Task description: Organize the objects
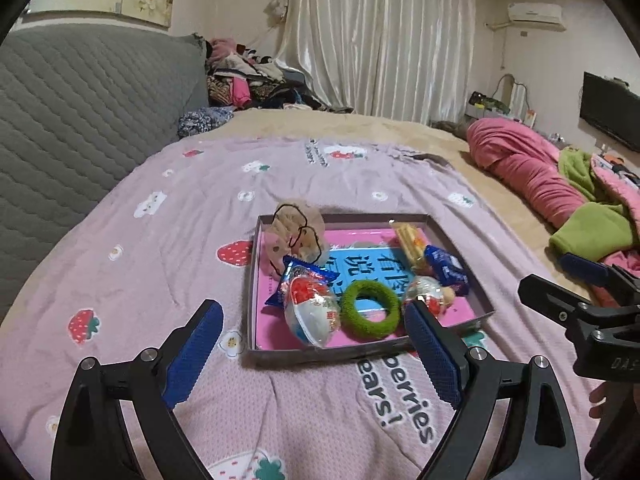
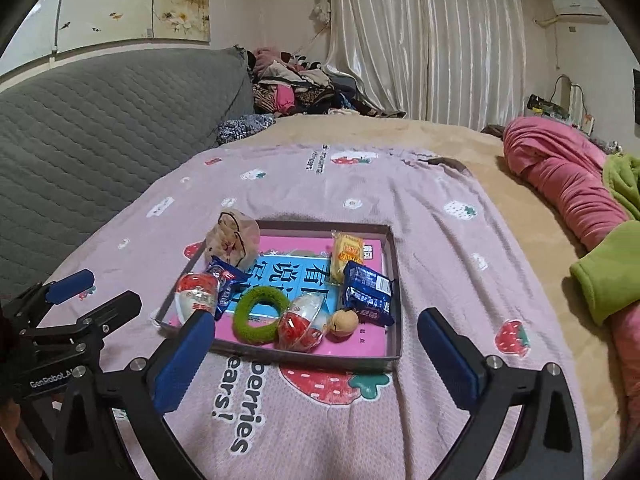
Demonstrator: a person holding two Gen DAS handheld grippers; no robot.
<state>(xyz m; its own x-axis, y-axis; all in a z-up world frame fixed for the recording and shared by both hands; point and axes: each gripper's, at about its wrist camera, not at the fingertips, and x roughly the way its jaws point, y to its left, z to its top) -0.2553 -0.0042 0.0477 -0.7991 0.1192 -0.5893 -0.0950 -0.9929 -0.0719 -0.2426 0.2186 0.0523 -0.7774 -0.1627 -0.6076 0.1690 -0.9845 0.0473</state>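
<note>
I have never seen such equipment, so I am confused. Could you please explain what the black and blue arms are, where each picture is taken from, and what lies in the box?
They are two hand-held grippers; each carries a camera looking along its fingers. One picture is from the left gripper, the other from the right gripper. Both are open and hold nothing. On the pink blanket lies a shallow box containing a green hair ring, wrapped snacks and a beige scrunchie.

Blanket [image 2: 420, 240]: matt waffle-knit cloth. Tray [image 2: 394, 292]: matt cardboard. Hair ring [image 2: 262, 316]: fuzzy green cloth. Snack wrappers [image 2: 368, 292]: glossy, crinkled plastic. Fingers [image 1: 434, 354]: textured blue rubbery pads.
</note>
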